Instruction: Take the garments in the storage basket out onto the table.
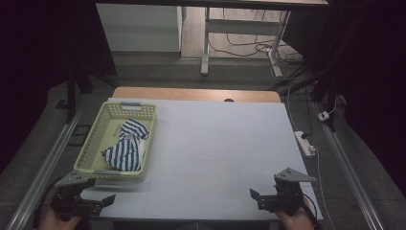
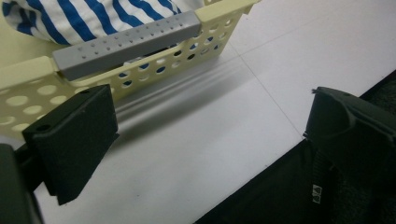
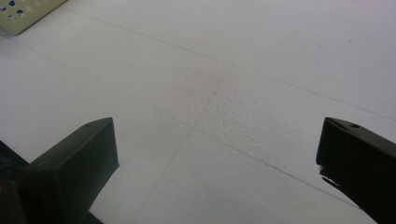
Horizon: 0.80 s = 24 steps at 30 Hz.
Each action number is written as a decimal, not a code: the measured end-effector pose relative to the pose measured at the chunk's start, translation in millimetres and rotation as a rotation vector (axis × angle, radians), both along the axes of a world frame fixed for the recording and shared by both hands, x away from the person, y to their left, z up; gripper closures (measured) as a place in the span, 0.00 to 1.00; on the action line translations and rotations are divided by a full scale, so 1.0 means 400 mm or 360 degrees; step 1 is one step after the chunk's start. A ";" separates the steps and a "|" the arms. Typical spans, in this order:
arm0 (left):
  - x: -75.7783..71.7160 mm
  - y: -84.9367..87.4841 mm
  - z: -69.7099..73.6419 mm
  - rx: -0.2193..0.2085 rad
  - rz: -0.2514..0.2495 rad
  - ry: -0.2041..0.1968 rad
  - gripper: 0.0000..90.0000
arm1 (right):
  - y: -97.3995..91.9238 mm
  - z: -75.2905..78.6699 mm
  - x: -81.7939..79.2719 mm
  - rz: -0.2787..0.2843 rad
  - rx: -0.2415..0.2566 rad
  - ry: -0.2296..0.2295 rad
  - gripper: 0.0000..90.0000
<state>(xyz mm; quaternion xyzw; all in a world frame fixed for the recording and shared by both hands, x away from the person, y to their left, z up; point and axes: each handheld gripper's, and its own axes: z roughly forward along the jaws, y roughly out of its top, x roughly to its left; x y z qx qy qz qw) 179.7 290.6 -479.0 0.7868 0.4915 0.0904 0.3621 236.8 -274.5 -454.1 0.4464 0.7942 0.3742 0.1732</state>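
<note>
A pale yellow perforated basket (image 1: 98, 129) sits at the left of the white table, with a blue and white striped cloth (image 1: 125, 146) bunched inside it. My left gripper (image 1: 98, 203) rests at the table's near left corner, just in front of the basket, open with nothing between its jaws. In the left gripper view the basket's near wall (image 2: 154, 70) with its grey handle (image 2: 126, 43) and the striped cloth (image 2: 88, 16) lie close ahead. My right gripper (image 1: 261, 197) is at the near right, open over bare table. A corner of the basket (image 3: 23, 11) shows far off in the right gripper view.
The white table top (image 1: 220, 143) stretches between basket and right edge. A wooden strip (image 1: 196, 94) runs along its far side. A white power strip (image 1: 305, 143) and cables lie on the floor to the right. Desk legs (image 1: 206, 43) stand beyond.
</note>
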 end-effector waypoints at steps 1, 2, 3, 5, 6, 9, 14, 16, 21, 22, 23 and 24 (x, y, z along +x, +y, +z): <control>0.000 0.000 0.000 -0.0002 -0.0001 0.0002 0.03 | 0.000 0.000 0.000 0.0000 0.0000 0.0000 0.00; 0.000 0.000 0.000 0.0001 -0.0001 0.0003 0.03 | -0.002 -0.001 0.002 -0.0004 0.0014 0.0013 0.00; 0.000 0.000 -0.001 0.0002 -0.0003 0.0005 0.03 | -0.002 -0.001 0.002 -0.0004 0.0014 0.0013 0.00; 0.001 -0.002 -0.001 0.0015 -0.0008 0.0006 0.03 | 0.002 -0.003 0.004 0.0023 -0.0006 0.0032 0.00; 0.002 -0.002 -0.001 0.0016 -0.0012 0.0008 0.03 | 0.002 -0.003 0.004 0.0023 -0.0006 0.0032 0.00; 0.002 -0.002 -0.001 0.0014 -0.0009 0.0009 0.03 | 0.005 -0.003 0.004 0.0047 -0.0020 0.0036 0.00; 0.003 0.000 -0.001 0.0005 -0.0003 0.0021 0.03 | 0.005 -0.005 0.005 0.0066 -0.0011 0.0046 0.00; 0.004 0.000 -0.002 0.0001 -0.0002 0.0028 0.02 | 0.007 -0.005 0.005 0.0080 -0.0022 0.0051 0.00; 0.007 0.004 -0.003 -0.0016 0.0001 0.0046 0.01 | 0.011 -0.006 0.005 0.0096 -0.0043 0.0055 0.00; 0.007 0.004 -0.003 -0.0019 0.0003 0.0047 0.01 | 0.011 -0.006 0.005 0.0097 -0.0045 0.0057 0.00; 0.008 0.005 -0.003 -0.0020 0.0006 0.0047 0.01 | 0.011 -0.006 0.005 0.0096 -0.0047 0.0061 0.00; 0.008 0.005 -0.003 -0.0019 0.0015 0.0046 0.00 | 0.011 -0.006 0.006 0.0097 -0.0047 0.0063 0.00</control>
